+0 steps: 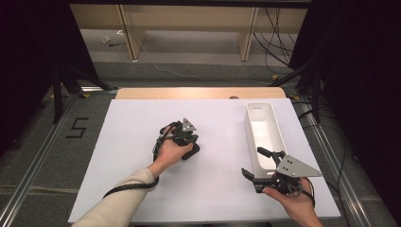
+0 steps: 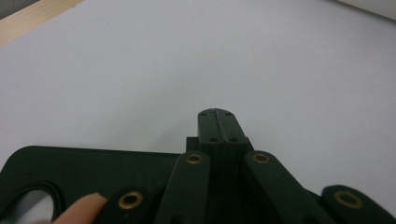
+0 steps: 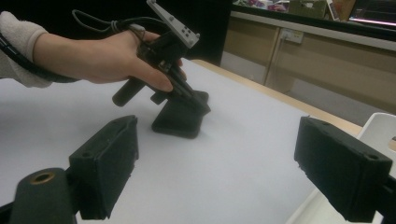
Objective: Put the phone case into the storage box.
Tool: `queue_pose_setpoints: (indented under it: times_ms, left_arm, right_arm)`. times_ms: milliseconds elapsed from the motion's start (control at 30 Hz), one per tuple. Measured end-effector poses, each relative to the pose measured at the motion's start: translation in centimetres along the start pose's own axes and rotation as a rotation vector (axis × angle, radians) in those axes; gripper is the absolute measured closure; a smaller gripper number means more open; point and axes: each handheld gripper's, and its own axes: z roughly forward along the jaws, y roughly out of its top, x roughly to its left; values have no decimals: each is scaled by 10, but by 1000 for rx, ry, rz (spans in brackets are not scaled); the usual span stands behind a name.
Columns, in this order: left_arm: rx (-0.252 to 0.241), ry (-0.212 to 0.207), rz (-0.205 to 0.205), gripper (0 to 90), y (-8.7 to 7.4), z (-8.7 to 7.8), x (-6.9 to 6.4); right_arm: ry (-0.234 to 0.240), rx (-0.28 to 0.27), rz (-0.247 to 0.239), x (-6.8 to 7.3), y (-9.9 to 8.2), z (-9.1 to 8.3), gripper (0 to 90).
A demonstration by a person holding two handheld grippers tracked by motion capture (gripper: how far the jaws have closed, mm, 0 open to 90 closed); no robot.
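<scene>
We work at a wide white bench (image 1: 142, 142) whose far edge shows a strip of bare wood, and the largest thing on it is a long white tray (image 1: 264, 135), open at the top and lying lengthwise on our right side, near the right edge. From what we see inside it, the tray looks bare. We judge it to be moulded plastic: light, stiff, smooth-walled and likely a little slippery, so we would take it by pinching one thin side wall or the near end rim rather than trying to span its width, and we would lift it level, since a long light tray can swing about a single grip point. Our right gripper (image 1: 262, 169) sits just at the near end of the tray, its fingers (image 3: 109, 158) spread wide with nothing between them; in the right gripper view a white corner of the tray (image 3: 380, 128) shows beside the far finger, near but, as far as we can tell, not yet touched. Our left gripper (image 1: 189, 149) rests near the middle of the bench, well apart from the tray, nose tipped down onto the white surface, and its fingers (image 2: 218, 128) are pressed fully together, holding nothing.
</scene>
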Motion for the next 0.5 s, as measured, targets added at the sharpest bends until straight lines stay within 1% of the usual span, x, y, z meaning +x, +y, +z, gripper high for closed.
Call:
queue_pose_setpoints:
  times_ms: [167,300,500]
  left_arm:
    - [6,-5,11,898,1,7,-6]
    - [10,-2,9,898,1,11,-7]
    - [27,-1,20,898,1,13,-9]
  right_arm:
    - [3,-1,-2,1,0,0,151]
    - [5,-4,-2,1,0,0,151]
    - [5,-1,-6,1,0,0,151]
